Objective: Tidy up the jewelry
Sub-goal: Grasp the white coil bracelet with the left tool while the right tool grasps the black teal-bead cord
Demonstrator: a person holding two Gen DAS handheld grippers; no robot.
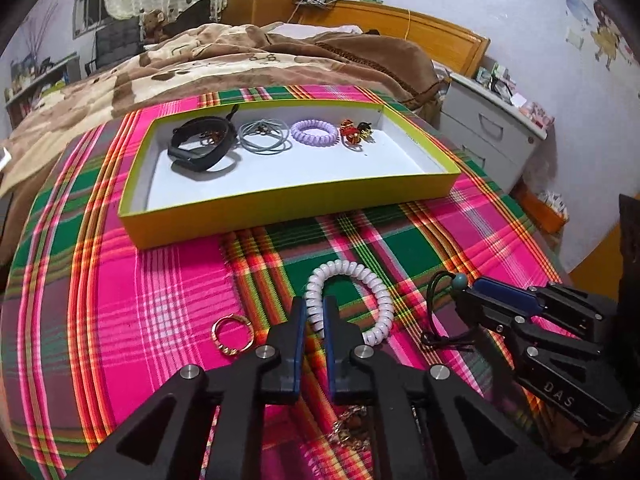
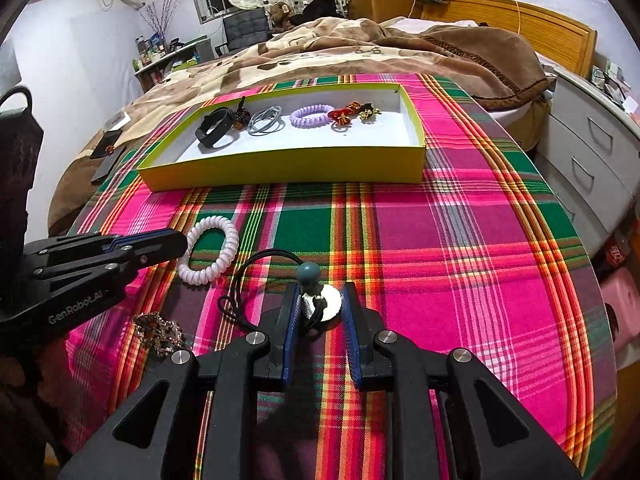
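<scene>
Basically two soft items in play on the plaid pink-and-green cloth covering the bench (image 2: pixel 460 240). Left gripper (image 1: pixel 315 314) has its fingers narrow around one side of the white plastic spiral coil hair tie (image 1: pixel 352 276); coil sits between the blue pads, but whether they actually press it I cannot tell, so call it a loose straddle. Coil will be light, springy, squashy; it stretches and can roll out of a pinch, so take it across a single strand of the loop, deep in the pads. Right gripper (image 2: pixel 322 308) has its fingers narrowed on a silvery round pendant (image 2: pixel 330 300) with a teal bead (image 2: pixel 309 271) on a black cord loop (image 2: pixel 256 276); pads look to be on the pendant's edges. Pendant is stiff, smooth, probably slippery; cord is limp and will dangle and may snag on the cloth. Grip the disc, not the cord. Loose gold ring (image 1: pixel 233 334) and a tangled gold chain (image 2: pixel 158 330) lie near the left gripper. Yellow-rimmed shallow cardboard box (image 1: pixel 280 216) sits further back, already holding a black band, grey elastics, a lilac coil tie and small red-gold pieces.
</scene>
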